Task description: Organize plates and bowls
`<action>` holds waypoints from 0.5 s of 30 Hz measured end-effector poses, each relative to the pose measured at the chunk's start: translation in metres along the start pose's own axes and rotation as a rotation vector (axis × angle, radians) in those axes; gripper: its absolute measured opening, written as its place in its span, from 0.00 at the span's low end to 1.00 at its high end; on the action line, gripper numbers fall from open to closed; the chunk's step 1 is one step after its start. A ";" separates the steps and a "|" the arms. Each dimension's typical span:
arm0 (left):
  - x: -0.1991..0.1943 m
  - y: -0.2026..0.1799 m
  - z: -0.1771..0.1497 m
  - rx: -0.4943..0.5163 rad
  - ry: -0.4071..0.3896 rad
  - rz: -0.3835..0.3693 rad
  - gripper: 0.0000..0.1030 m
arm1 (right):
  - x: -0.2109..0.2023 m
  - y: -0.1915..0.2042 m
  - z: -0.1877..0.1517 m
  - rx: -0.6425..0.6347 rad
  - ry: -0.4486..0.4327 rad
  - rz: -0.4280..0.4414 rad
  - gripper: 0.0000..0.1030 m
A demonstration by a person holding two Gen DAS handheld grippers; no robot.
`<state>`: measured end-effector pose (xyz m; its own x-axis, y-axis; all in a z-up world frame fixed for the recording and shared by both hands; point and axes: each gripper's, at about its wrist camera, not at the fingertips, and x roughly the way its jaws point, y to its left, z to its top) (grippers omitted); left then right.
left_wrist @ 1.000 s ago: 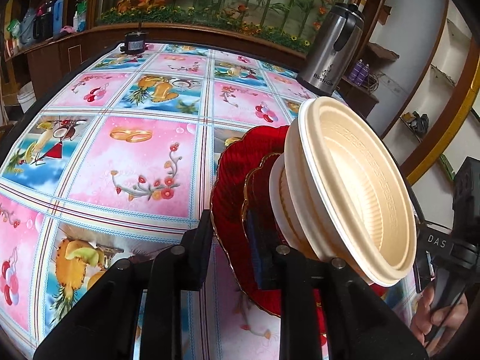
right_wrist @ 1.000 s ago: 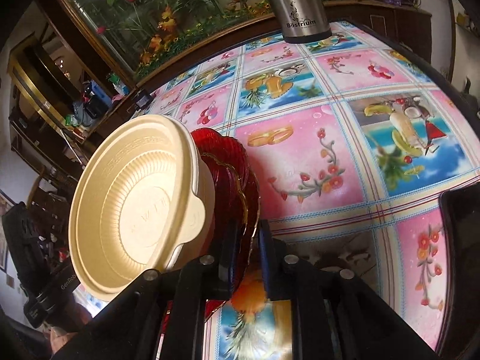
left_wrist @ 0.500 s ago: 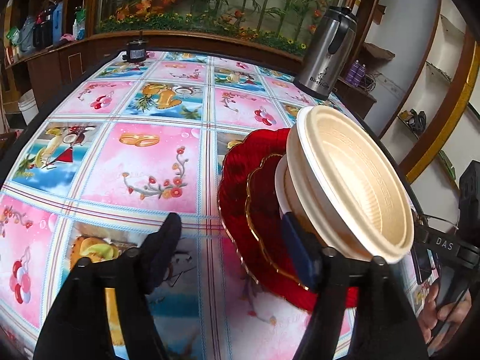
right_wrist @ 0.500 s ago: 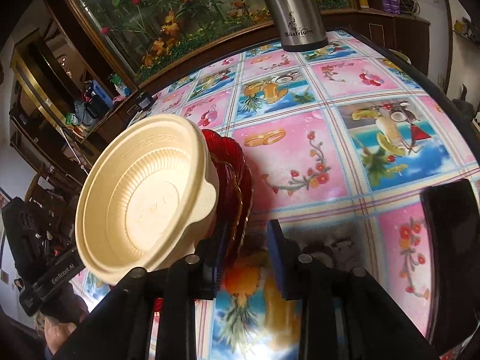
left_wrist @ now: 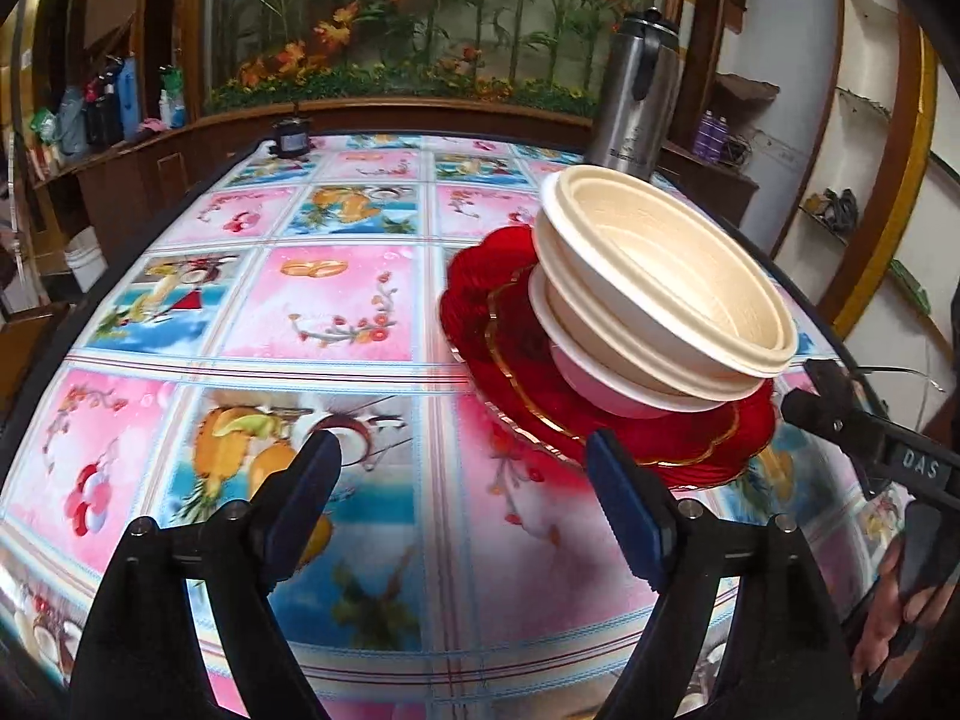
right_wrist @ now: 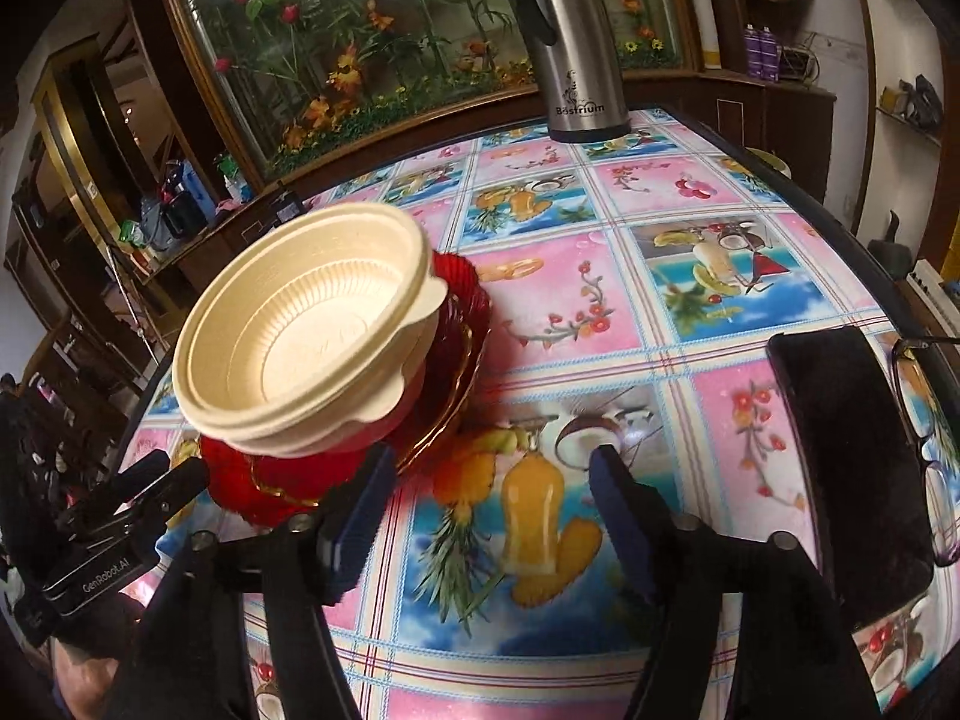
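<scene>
Both tongs stand spread with nothing between the pads. The left gripper (left_wrist: 462,486) has just been opening, its jaws now apart over the patterned tablecloth (left_wrist: 336,306), with its right-hand pad just beside the near rim of the red plates (left_wrist: 516,324) and not pressing on it. The right gripper (right_wrist: 489,492) has likewise just been opening, its left-hand pad near the plates' rim on the other side, also clear.

Between the two sits the stack: cream bowls (left_wrist: 672,276) nested on a pale pink bowl, all resting on two scalloped red plates with gold edging, set on the table toward its near edge. A steel flask (right_wrist: 576,48) stands at the far edge; a dark phone (right_wrist: 852,456) and a pair of glasses lie at the right near corner.

The bowls look like thin moulded plastic, light and slightly flexible, likely to slide on one another. The red plates look like glass or hard plastic, stiffer, smooth and probably breakable. Opposite rims of the bottom plate seem the safest hold, kept level so the bowls do not tip.
</scene>
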<state>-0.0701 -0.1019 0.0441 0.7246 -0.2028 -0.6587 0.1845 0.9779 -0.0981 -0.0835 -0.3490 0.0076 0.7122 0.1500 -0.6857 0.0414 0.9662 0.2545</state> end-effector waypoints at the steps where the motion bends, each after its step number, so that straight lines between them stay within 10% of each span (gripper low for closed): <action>1: 0.000 0.000 0.000 0.000 -0.004 0.015 0.82 | 0.001 0.003 -0.002 -0.011 0.001 -0.001 0.69; 15: -0.005 -0.010 -0.009 0.058 -0.028 0.125 0.85 | -0.011 0.034 -0.020 -0.124 -0.124 -0.069 0.89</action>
<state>-0.0816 -0.1098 0.0411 0.7627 -0.0816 -0.6415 0.1294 0.9912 0.0277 -0.1036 -0.3132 0.0103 0.7922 0.0631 -0.6070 0.0118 0.9929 0.1186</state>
